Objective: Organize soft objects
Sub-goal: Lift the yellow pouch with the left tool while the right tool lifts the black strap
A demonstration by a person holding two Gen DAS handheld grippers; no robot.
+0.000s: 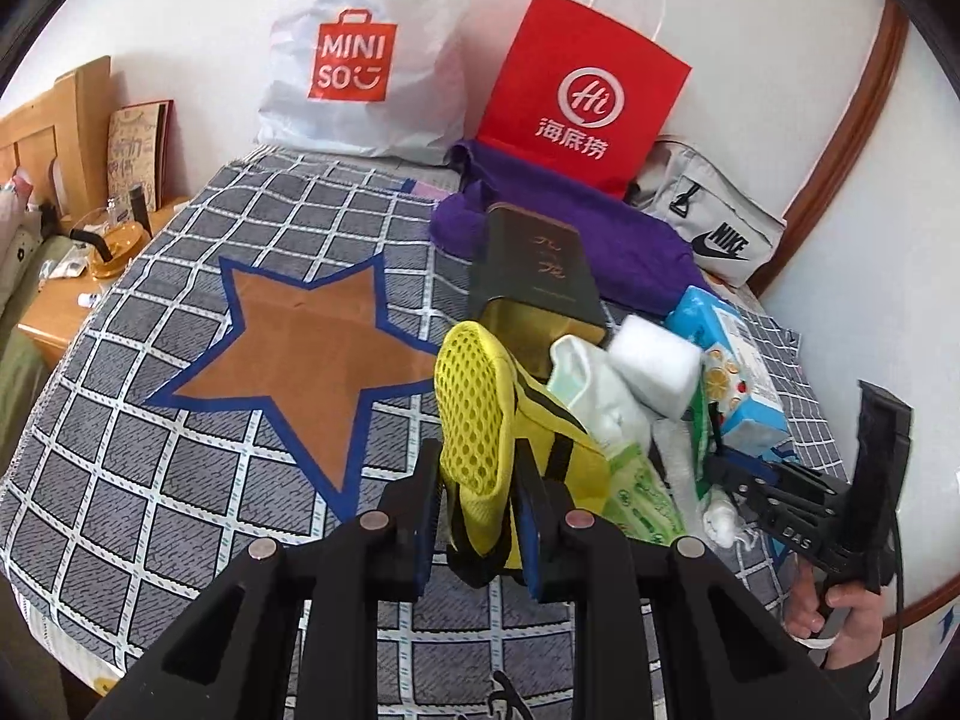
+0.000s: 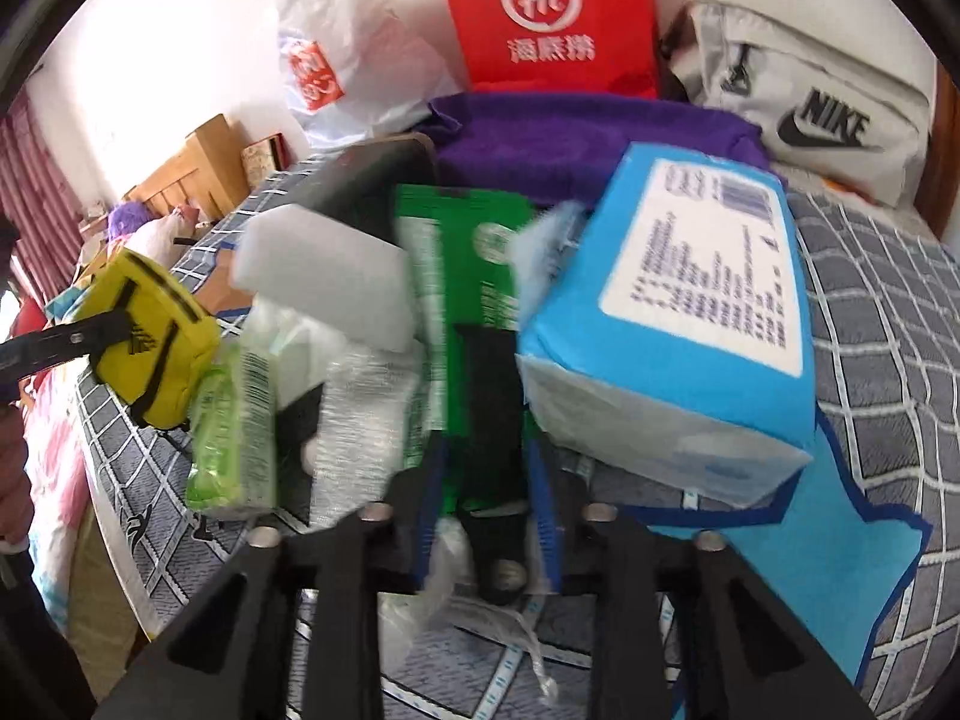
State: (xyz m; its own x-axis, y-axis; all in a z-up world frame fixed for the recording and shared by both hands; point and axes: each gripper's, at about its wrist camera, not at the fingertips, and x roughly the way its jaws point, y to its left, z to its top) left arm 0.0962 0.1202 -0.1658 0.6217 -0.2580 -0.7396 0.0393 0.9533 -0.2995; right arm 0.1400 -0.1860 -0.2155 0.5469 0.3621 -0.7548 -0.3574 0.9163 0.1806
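Between the left claw's (image 1: 477,516) pads hangs the yellow mesh pouch (image 1: 480,414), pinched and upright; the brown star (image 1: 300,348) lies at ten o'clock. Right claw (image 2: 486,498) stands narrow around the green packet (image 2: 468,276), grip uncertain.

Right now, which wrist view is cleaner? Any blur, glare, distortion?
Left wrist: sharp; yellow mesh pouch crisp, fisheye bends the checked bedspread.
Right wrist: motion blur on the green packet and blue tissue pack; wall at upper left blown out.
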